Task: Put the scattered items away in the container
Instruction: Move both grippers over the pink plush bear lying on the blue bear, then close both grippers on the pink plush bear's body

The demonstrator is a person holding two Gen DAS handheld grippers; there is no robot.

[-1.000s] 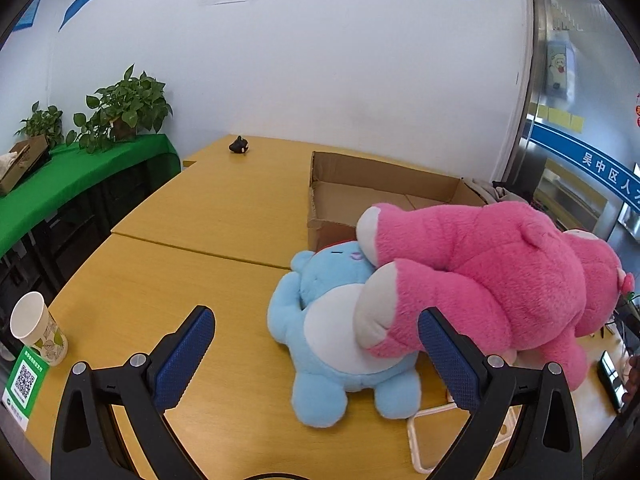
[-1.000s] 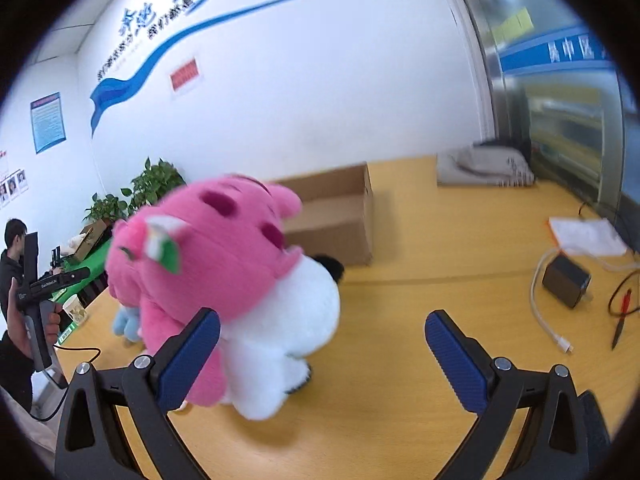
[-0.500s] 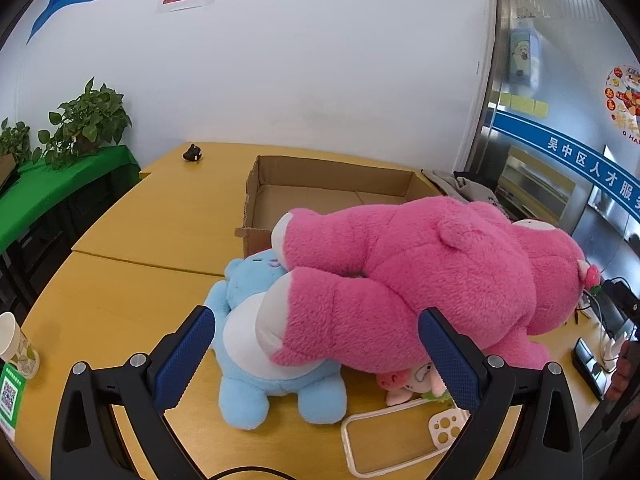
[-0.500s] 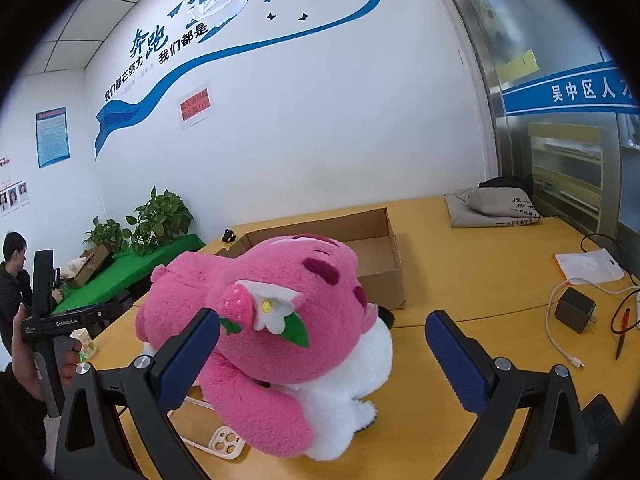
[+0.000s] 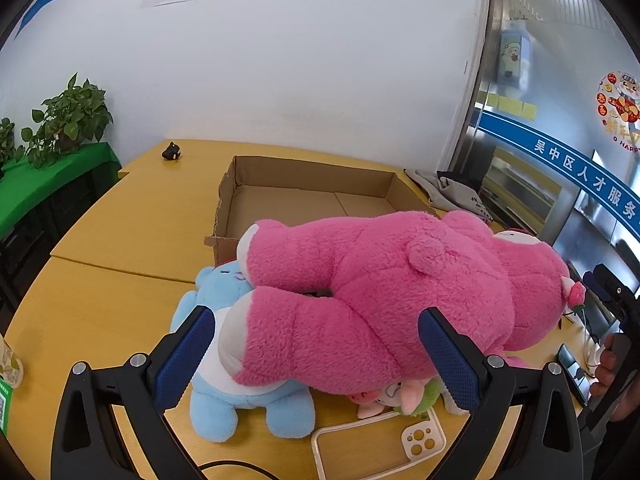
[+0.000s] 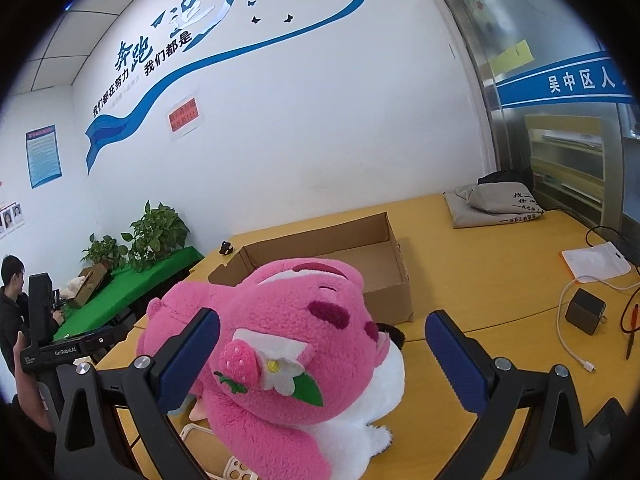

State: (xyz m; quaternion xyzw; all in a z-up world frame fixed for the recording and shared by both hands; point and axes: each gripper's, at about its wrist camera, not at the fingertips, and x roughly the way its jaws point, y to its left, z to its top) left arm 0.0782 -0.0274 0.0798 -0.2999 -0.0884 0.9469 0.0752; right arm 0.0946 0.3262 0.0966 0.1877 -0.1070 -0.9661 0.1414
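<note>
Pink bear (image 5: pixel 384 300) sprawls over blue plush (image 5: pixel 224 360), seen only by the left gripper (image 5: pixel 316 360); both grippers gape.

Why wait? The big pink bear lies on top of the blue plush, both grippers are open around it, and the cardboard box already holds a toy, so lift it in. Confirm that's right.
One point is wrong: the cardboard box holds nothing; the left wrist view shows its bare floor. The pink bear does lie on the blue plush, with the left gripper and right gripper open around it.
</note>
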